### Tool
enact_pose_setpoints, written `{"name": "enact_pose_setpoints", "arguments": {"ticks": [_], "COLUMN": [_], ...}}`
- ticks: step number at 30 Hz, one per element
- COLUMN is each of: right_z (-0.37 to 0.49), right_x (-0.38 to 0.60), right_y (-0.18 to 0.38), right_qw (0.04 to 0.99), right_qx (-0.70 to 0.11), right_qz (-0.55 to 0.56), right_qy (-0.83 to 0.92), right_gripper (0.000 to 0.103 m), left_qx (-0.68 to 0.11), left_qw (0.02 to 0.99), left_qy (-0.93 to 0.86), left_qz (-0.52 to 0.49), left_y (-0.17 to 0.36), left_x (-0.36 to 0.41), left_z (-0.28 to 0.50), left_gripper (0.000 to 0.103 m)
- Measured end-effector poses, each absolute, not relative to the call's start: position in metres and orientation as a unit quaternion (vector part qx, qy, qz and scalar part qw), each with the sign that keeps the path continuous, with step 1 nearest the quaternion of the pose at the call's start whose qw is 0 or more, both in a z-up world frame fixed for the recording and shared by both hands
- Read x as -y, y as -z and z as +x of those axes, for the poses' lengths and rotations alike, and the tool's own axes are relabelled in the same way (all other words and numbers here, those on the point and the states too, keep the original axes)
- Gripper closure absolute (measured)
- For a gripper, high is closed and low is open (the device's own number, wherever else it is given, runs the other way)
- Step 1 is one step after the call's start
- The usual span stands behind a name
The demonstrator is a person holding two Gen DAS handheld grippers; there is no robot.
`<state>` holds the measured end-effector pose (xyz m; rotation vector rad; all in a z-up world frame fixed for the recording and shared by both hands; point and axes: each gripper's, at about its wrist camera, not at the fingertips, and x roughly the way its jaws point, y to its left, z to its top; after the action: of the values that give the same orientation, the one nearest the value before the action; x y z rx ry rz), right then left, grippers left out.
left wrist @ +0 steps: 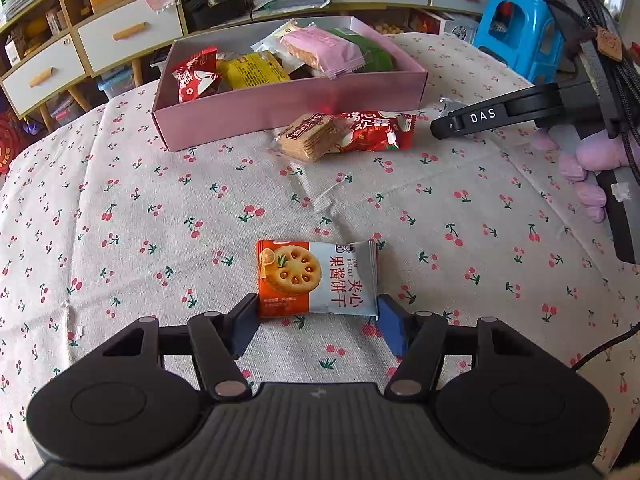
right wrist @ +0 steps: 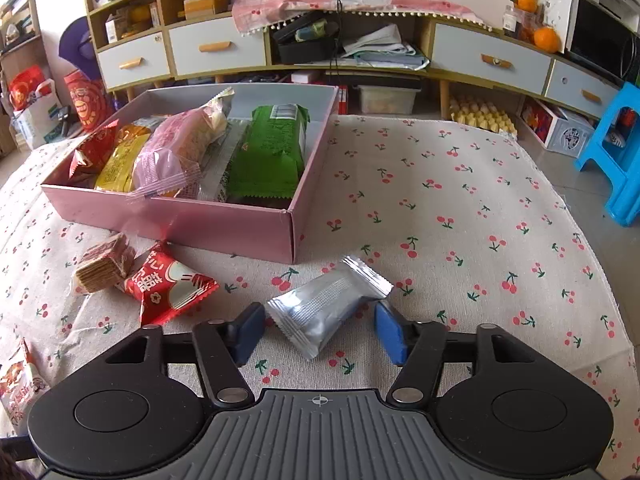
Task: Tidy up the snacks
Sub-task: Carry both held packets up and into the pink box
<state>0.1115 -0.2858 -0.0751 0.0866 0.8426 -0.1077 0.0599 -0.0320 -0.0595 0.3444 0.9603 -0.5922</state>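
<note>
An orange-and-white biscuit packet (left wrist: 316, 279) lies on the cherry-print cloth. My left gripper (left wrist: 318, 322) stands around its near end, both pads touching its sides. A silver foil packet (right wrist: 326, 307) lies between the open fingers of my right gripper (right wrist: 320, 330), fingers apart from it. The pink box (left wrist: 280, 108) holds several snacks: red, yellow, pink and green packets; it also shows in the right wrist view (right wrist: 224, 226). A wafer pack (left wrist: 308, 136) and a red packet (left wrist: 374, 130) lie in front of the box. The right gripper's arm (left wrist: 484, 116) shows at the right.
A wafer pack (right wrist: 104, 266) and red packet (right wrist: 172, 286) lie left of my right gripper. Another packet (right wrist: 18, 384) sits at the left edge. A blue stool (right wrist: 616, 152) stands beyond the table's right edge. Shelving with drawers (right wrist: 320, 52) lines the back.
</note>
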Motion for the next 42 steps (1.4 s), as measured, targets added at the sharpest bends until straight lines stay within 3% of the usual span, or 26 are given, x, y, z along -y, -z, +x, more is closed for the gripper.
{"name": "enact_pose_setpoints", "arguments": {"ticks": [5,25,42], "right_z": [0.109,0.084,0.106], "right_x": [0.289,0.275,0.302], "right_y": [0.071,0.057,0.016], "right_qw": [0.91,0.871,0.884], "right_qx": [-0.409,-0.469,-0.394], "right_qz": [0.05,0.145,0.251], "right_qy": [0.043,-0.025,-0.024], "right_gripper": [0.066,0.067,0.067], "left_qx": [-0.452,-0.459,-0.445], "left_qw": [0.832,0.846,0.866], "left_qy": [0.278,0.247,0.221], "left_qz": [0.159,0.112,0.054], "left_y": [0.059,0.051,0.028], "left_x": [0.031,0.014,0.004], "left_z": [0.061,0.079,0.107], "left_gripper": [0.046,0.047,0.047]}}
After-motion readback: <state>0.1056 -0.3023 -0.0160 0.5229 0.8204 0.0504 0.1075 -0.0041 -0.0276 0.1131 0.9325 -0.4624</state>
